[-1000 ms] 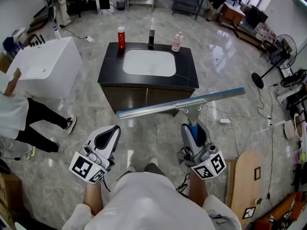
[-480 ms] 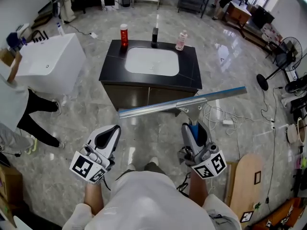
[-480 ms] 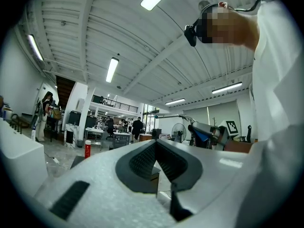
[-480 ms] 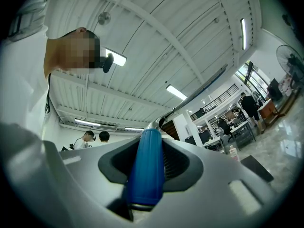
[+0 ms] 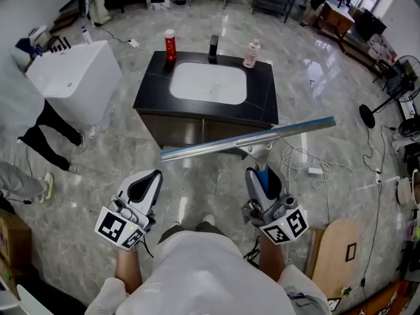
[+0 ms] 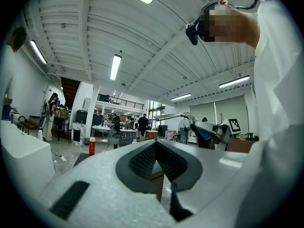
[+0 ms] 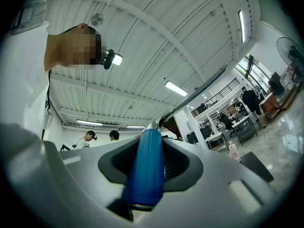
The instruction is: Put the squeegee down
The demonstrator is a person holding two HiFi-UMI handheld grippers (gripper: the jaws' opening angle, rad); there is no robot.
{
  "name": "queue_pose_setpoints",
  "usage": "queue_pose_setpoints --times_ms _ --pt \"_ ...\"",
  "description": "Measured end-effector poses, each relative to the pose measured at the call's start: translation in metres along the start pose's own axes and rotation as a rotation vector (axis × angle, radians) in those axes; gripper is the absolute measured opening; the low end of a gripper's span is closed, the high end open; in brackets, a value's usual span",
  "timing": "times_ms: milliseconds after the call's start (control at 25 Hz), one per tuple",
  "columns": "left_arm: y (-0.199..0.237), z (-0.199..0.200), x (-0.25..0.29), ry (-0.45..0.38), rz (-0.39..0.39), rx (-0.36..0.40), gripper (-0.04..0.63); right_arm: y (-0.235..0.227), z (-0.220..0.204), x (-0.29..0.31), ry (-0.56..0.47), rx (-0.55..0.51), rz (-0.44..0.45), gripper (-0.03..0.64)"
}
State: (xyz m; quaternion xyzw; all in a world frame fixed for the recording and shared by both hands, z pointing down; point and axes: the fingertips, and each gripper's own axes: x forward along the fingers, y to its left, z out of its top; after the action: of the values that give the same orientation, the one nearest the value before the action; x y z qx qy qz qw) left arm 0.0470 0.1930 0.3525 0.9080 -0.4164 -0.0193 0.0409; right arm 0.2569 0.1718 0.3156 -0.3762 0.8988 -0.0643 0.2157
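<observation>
The squeegee (image 5: 249,139) is a long metal blade with a blue edge. It hangs crosswise in the air in front of the black sink cabinet (image 5: 262,104). Its blue handle (image 7: 147,175) runs back between the jaws of my right gripper (image 5: 257,176), which is shut on it and tilted a little upward. My left gripper (image 5: 146,188) is level at the lower left, its jaws together with nothing between them. In the left gripper view its dark pads (image 6: 142,160) meet at the tip.
On the cabinet's counter, around a white basin (image 5: 209,83), stand a red bottle (image 5: 170,44), a dark faucet (image 5: 213,48) and a pink bottle (image 5: 250,54). A white tub (image 5: 79,77) and a person (image 5: 26,110) are at the left. Cables (image 5: 302,159) and a wooden board (image 5: 335,248) lie at the right.
Both grippers and the squeegee have come a little closer to the sink cabinet. The person at the left has walked further out of view. The grip on the handle is unchanged.
</observation>
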Motion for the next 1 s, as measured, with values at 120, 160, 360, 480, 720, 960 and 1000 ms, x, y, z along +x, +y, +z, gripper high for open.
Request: queue_pose_setpoints --times_ms 120,160,360,480,720,960,1000 --pt "-0.001 -0.006 0.01 0.012 0.021 -0.002 -0.002 -0.019 -0.006 0.001 0.006 0.028 0.004 0.144" --pt "0.001 -0.009 0.013 0.018 0.03 -0.004 -0.002 -0.023 -0.008 0.003 0.006 0.038 0.006 0.144" --pt "0.013 -0.01 0.029 0.039 0.038 0.001 -0.002 -0.041 -0.014 0.015 0.01 0.062 0.022 0.144" --pt "0.033 -0.007 0.041 0.036 0.047 0.005 -0.002 -0.053 -0.019 0.032 0.016 0.068 0.023 0.144" --pt "0.096 -0.005 0.077 0.02 0.013 -0.005 -0.002 -0.074 -0.04 0.093 0.018 0.057 0.015 0.144" --pt "0.19 0.012 0.108 0.017 -0.017 0.0 -0.002 -0.095 -0.064 0.2 0.02 0.049 0.031 0.144" --pt "0.208 0.016 0.112 0.017 -0.021 -0.003 -0.002 -0.099 -0.067 0.22 0.023 0.046 0.029 0.144"
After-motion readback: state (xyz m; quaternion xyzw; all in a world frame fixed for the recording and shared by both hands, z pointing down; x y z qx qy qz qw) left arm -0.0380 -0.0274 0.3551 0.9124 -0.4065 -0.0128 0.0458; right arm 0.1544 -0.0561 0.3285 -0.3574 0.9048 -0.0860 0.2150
